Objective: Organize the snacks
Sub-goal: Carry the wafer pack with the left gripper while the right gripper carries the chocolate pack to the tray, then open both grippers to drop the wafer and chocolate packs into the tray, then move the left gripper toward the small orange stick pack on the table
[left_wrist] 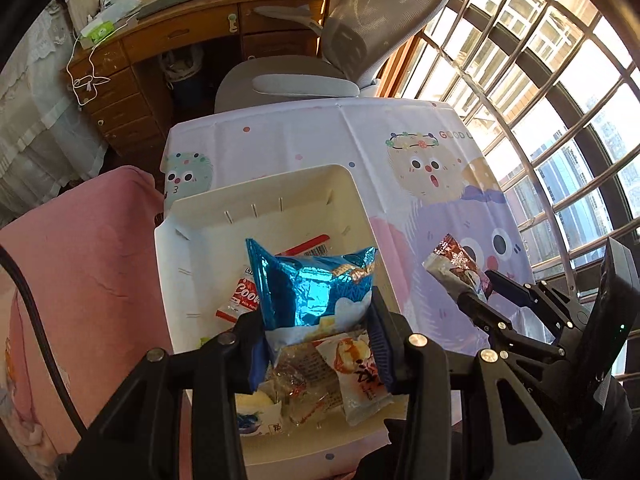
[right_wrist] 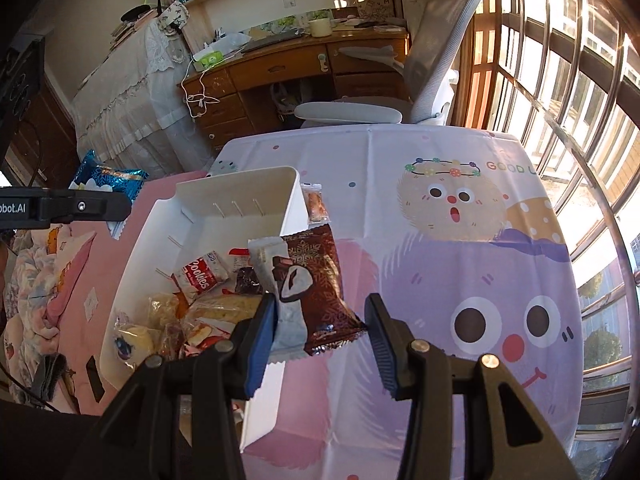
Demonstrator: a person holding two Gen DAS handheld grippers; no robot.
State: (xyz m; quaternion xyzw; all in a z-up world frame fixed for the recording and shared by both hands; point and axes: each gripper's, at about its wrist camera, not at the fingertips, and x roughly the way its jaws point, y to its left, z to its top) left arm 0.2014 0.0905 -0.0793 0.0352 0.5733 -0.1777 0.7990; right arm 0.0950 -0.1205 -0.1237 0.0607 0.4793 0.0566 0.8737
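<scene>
My left gripper (left_wrist: 320, 328) is shut on a blue foil snack packet (left_wrist: 312, 288) and holds it over the white bin (left_wrist: 280, 196). The bin holds several snacks, among them a red-and-white cookie pack (left_wrist: 240, 300) and an orange-printed packet (left_wrist: 360, 372). My right gripper (right_wrist: 322, 324) has its jaws wide apart around a brown chocolate snack packet (right_wrist: 316, 284) that leans against the bin's right rim (right_wrist: 294, 208). The left fingertip touches the packet; the right one stands apart. The right gripper also shows in the left wrist view (left_wrist: 480, 292), at the bin's right side.
A small orange snack packet (right_wrist: 316, 202) lies on the cartoon tablecloth (right_wrist: 460, 220) behind the bin's far right corner. A grey office chair (left_wrist: 320, 80) and a wooden desk (left_wrist: 160, 60) stand beyond the table. A pink cloth (left_wrist: 80, 260) lies left; windows are on the right.
</scene>
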